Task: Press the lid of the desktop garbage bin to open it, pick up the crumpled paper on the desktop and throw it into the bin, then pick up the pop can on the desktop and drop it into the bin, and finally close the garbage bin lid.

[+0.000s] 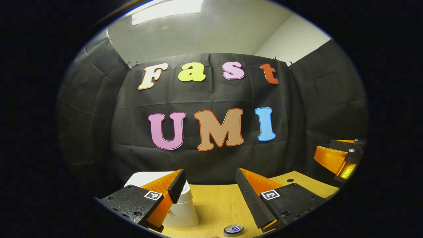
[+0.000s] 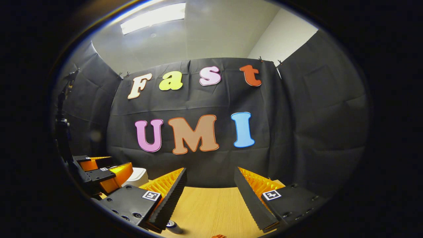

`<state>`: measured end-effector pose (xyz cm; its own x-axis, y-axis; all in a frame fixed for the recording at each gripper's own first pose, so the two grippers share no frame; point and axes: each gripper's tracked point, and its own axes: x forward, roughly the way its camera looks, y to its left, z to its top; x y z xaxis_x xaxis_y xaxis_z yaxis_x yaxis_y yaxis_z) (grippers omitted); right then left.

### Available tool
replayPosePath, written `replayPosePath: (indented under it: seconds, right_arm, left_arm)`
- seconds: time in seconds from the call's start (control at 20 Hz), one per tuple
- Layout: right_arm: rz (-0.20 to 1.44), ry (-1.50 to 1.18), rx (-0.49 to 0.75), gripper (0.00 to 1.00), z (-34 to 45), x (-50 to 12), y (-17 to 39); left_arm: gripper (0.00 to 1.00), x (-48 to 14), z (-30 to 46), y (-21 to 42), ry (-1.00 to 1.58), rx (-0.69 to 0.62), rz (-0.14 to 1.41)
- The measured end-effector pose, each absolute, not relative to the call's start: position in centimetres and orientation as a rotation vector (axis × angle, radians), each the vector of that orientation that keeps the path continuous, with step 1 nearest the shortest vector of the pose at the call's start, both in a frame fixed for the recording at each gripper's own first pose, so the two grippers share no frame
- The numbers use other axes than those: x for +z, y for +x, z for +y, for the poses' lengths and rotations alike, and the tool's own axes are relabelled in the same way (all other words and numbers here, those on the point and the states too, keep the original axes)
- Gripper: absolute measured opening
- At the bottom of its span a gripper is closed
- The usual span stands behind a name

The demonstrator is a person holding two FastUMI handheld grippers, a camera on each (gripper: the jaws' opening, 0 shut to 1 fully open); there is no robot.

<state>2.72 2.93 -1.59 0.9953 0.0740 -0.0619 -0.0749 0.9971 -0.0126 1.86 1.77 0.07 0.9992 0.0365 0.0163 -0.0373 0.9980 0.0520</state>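
In the left gripper view the garbage bin [image 1: 180,211] stands white at the lower left on the desktop [image 1: 214,205], lid down, partly behind the left finger of the left gripper [image 1: 208,195], whose jaws are spread wide and empty; the pop can [image 1: 233,230] stands upright just below that gap. Farther right, the right gripper [image 2: 210,195] is likewise parted, holding nothing, with the bin [image 2: 137,177] well off to its left. The left gripper looks nearer the bin, so pressing the lid seems its job, moving forward and leftward
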Motion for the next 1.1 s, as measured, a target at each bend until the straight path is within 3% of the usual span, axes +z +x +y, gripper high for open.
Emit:
replayPosePath:
  seconds: [0.2, 0.35, 0.5, 0.85, 0.9, 1.0, 1.1]
  right_arm:
    - [0.068, -0.018, 0.072, 0.96, 2.7, -1.9, 3.0]
    - [0.078, -0.018, 0.069, 0.96, 2.6, -2.2, 3.1]
    - [0.088, -0.017, 0.067, 0.96, 2.6, -2.5, 3.0]
    - [0.090, -0.021, 0.080, 0.96, 3.3, -2.5, 2.8]
    - [0.090, -0.021, 0.082, 0.96, 3.3, -2.6, 2.7]
    - [0.088, -0.025, 0.081, 0.96, 3.5, -2.6, 2.6]
    - [0.085, -0.029, 0.076, 0.96, 3.5, -2.5, 2.5]
  left_arm:
    - [0.93, 0.2, 1.2, 2.1, 0.047, 0.015, -0.019]
    - [0.84, 0.1, 0.4, 2.0, 0.043, -0.022, -0.020]
    - [0.61, 0.2, 0.1, 2.2, 0.048, -0.042, -0.017]
    - [0.22, 0.3, 1.1, 1.8, 0.049, -0.020, -0.016]
    - [0.11, 0.4, 1.8, 1.7, 0.049, -0.001, -0.020]
    - [0.00, 0.7, 3.1, 1.6, 0.042, 0.035, -0.035]
    - [0.00, 0.9, 3.8, 1.7, 0.036, 0.039, -0.038]
